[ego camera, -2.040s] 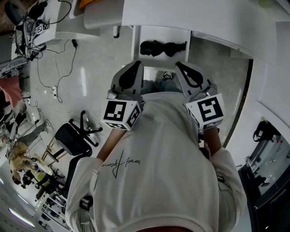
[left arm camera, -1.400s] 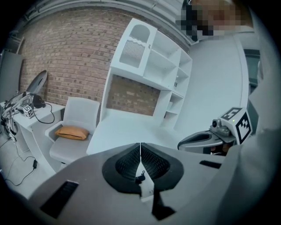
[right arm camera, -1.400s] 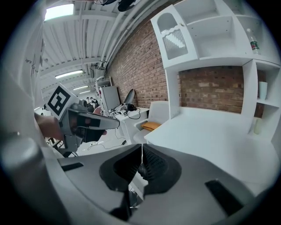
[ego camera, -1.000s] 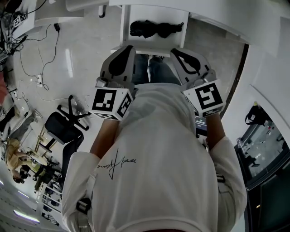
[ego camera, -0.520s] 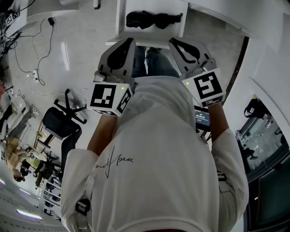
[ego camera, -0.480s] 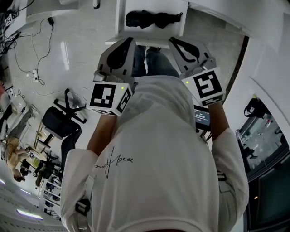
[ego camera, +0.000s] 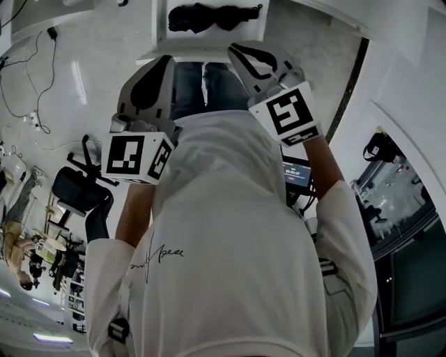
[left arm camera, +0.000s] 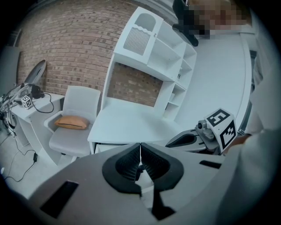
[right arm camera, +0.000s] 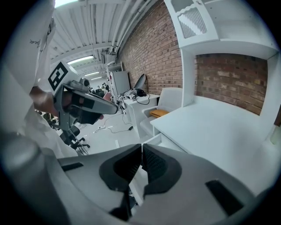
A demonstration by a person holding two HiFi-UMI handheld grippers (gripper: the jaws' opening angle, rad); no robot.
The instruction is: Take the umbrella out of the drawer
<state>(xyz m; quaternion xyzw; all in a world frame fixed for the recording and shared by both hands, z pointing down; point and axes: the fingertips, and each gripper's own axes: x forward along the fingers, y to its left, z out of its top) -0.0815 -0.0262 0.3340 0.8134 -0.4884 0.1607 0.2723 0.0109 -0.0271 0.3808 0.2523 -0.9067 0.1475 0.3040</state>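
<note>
In the head view a black folded umbrella (ego camera: 214,15) lies across the open white drawer (ego camera: 159,31) at the top edge. Both grippers are held out in front of my chest, pointing at the drawer and short of it. The left gripper (ego camera: 168,61) is shut with nothing in it, its pads meeting in the left gripper view (left arm camera: 140,146). Jaws together and empty, the right gripper (ego camera: 234,49) is also shut in its own view (right arm camera: 142,147). In both gripper views the jaws hide the umbrella.
A white desk (left arm camera: 131,125) with a shelf hutch (left arm camera: 153,48) stands over the drawer against a brick wall. Left of it is a pale chair with an orange cushion (left arm camera: 71,123). A black office chair (ego camera: 77,192) and floor cables (ego camera: 28,104) lie to my left.
The drawer and umbrella have slid up toward the top edge of the head view. Both grippers have sunk a little and drawn closer to the drawer, still shut.
</note>
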